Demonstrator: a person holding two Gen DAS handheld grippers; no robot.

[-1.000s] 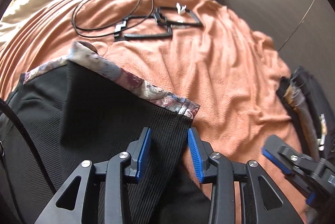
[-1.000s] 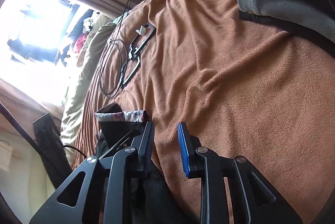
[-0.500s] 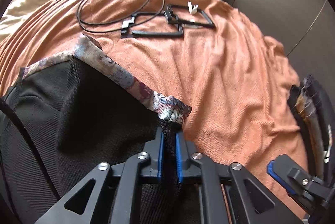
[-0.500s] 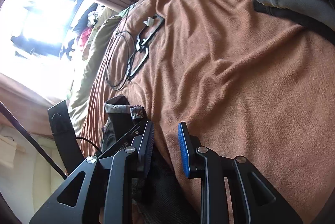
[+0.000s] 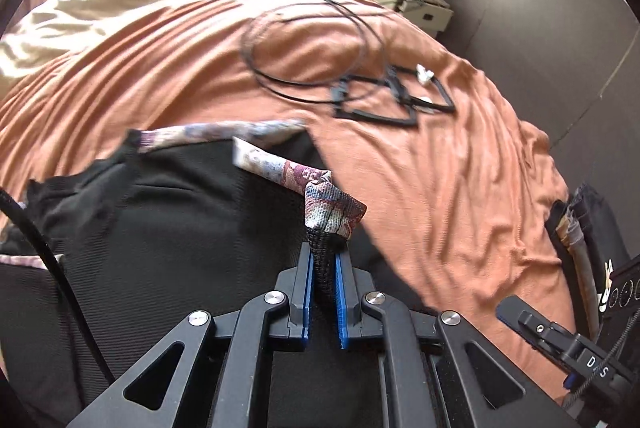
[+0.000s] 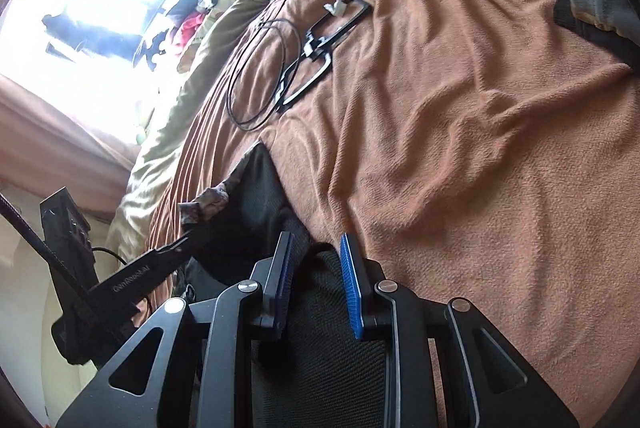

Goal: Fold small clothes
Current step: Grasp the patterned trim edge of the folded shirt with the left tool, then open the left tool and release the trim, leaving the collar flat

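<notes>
Folding the corner over
The left gripper [image 5: 323, 268] is clenching the black garment [image 5: 168, 228] by its patterned hem [image 5: 332, 210]; the right gripper [image 6: 316, 280] is gaping over the cloth near the bed [image 5: 420, 168] edge; lifting low would keep the fold flat.

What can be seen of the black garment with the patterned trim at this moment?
The black garment is a finely ribbed, knit-looking piece edged with a floral woven band. It lies spread on the orange blanket. The left gripper is shut on a corner near the band, lifting it into a bunched peak. The right gripper is open, its fingers over another black part of the fabric without clamping it.
</notes>
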